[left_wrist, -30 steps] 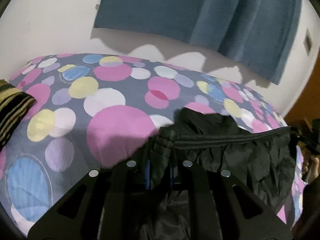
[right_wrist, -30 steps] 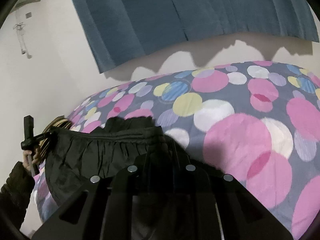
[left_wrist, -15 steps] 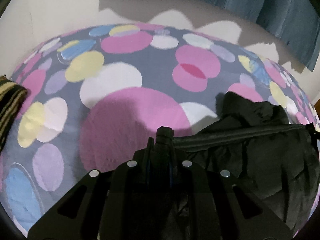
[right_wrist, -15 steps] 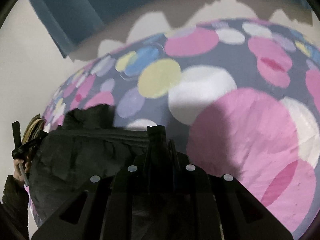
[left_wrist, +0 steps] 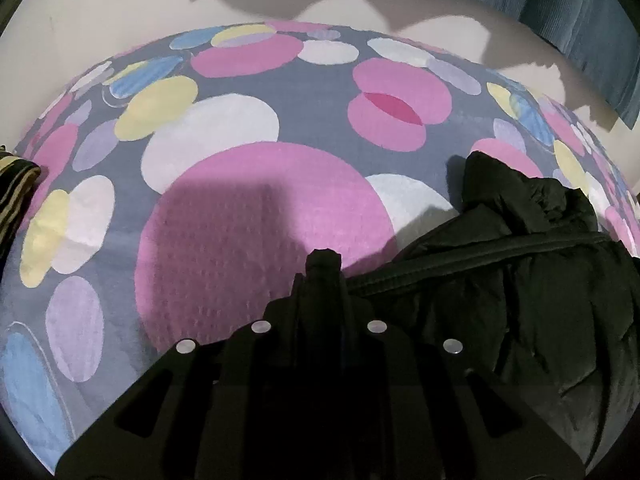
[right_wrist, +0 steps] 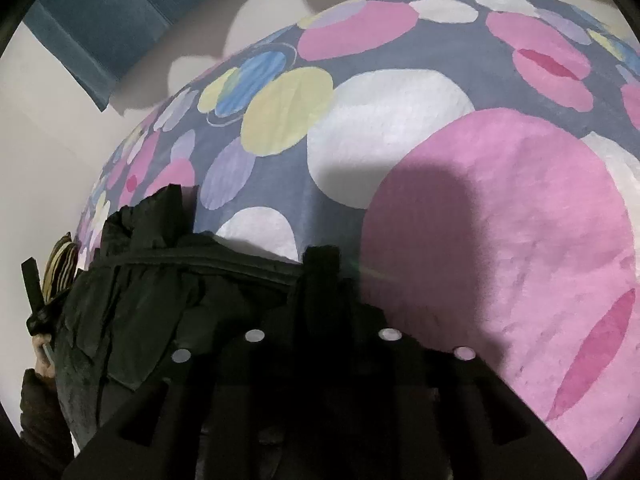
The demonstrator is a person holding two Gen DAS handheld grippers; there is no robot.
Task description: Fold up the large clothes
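Both tongs lowered onto bedspread (left_wrist: 248,216), opening, black garment (left_wrist: 500,312) stretched between them

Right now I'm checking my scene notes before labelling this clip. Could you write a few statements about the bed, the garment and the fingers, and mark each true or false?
1. The black jacket lies on a bedspread printed with coloured circles. True.
2. The jacket is bright red. False: it is black.
3. Black fabric sits between the fingers of the left gripper, whose jaws are opening. True.
4. The right gripper is far from the jacket. False: jacket fabric is between its fingers.
5. A blue curtain hangs behind the bed. True.
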